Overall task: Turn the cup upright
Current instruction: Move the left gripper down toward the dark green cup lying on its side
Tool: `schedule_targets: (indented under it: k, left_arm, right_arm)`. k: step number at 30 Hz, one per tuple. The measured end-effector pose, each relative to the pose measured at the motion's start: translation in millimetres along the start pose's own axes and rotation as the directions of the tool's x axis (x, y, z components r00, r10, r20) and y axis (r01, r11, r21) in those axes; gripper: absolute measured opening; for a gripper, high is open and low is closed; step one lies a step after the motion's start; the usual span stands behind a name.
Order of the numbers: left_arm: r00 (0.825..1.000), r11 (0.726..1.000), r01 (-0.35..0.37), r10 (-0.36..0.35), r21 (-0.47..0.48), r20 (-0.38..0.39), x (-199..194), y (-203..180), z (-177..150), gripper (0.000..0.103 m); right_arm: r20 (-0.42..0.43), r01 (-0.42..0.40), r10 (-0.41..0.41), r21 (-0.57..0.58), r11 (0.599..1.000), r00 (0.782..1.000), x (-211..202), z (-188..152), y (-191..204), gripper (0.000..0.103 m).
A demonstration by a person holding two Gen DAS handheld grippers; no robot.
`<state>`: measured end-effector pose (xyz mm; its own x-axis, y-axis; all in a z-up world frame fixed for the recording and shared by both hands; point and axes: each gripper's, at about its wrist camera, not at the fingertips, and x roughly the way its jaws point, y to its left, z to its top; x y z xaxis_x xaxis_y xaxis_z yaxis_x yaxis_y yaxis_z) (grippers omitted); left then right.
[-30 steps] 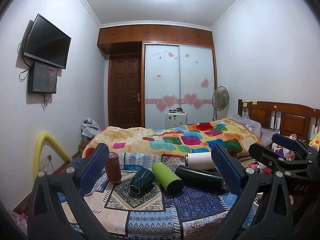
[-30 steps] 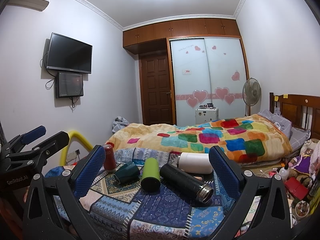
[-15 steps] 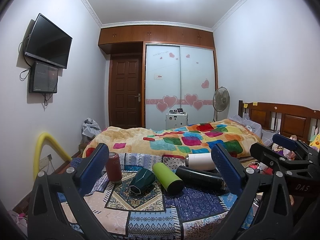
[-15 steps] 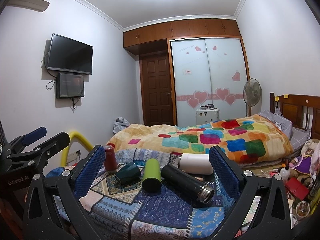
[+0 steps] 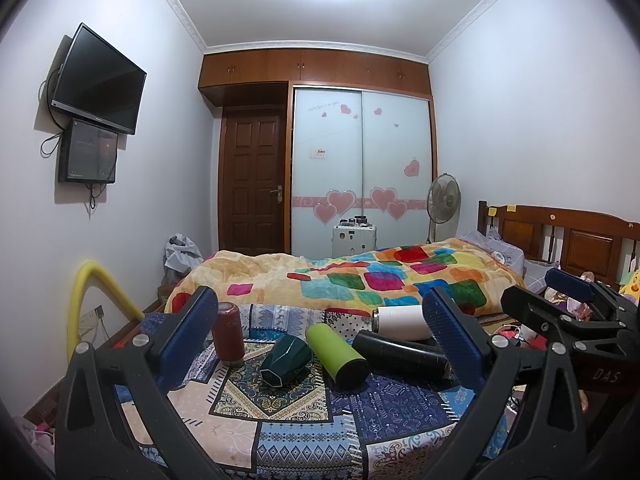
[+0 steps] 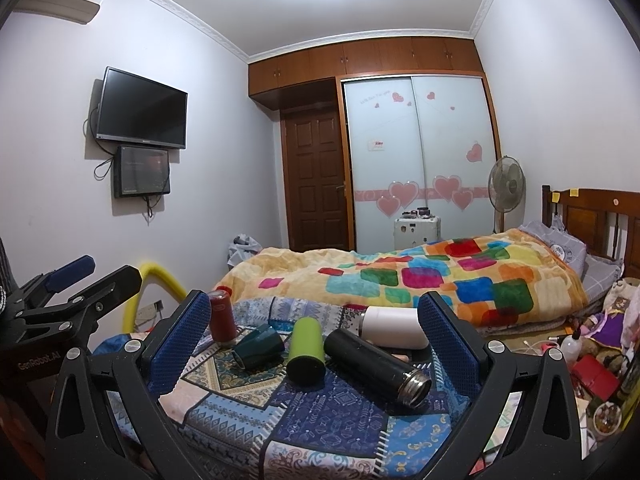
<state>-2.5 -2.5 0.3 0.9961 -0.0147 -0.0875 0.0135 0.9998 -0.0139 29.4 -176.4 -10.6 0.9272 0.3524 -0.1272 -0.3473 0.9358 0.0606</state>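
Left wrist view: left gripper [image 5: 320, 328], jaws wide apart, holding nothing, near the patterned cloth [image 5: 280, 420]. The dark green cup [image 5: 286, 362] lies on its side between upright red bottle [image 5: 228, 332] and fallen green bottle [image 5: 336, 354]. Right gripper [image 6: 316, 330] likewise spread, empty.

Lower centre: bare patchwork cloth [image 5: 304, 436] gives open approach. Dark green cup [image 5: 286, 362] hemmed by red can [image 5: 228, 334] at left, green bottle [image 5: 336, 354] touching at right; black flask [image 5: 400, 354] beyond.
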Motion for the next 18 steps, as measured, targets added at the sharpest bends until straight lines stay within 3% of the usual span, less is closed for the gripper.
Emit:
schedule_targets:
  k: [11,18]
  left_arm:
    - [0.999,1.000,-0.008,0.008,-0.001,-0.033,16.5,5.3,-10.4,0.103]
    - [0.989,1.000,-0.008,0.008,-0.002,-0.144,63.0,21.8,-36.4,0.103]
  right_arm:
    - [-0.025,0.000,0.000,0.009,1.000,1.000,14.5,-8.1,-5.6,0.103]
    - [-0.091,0.023,-0.022,0.009,1.000,0.996,42.1,-26.3,-15.0,0.103]
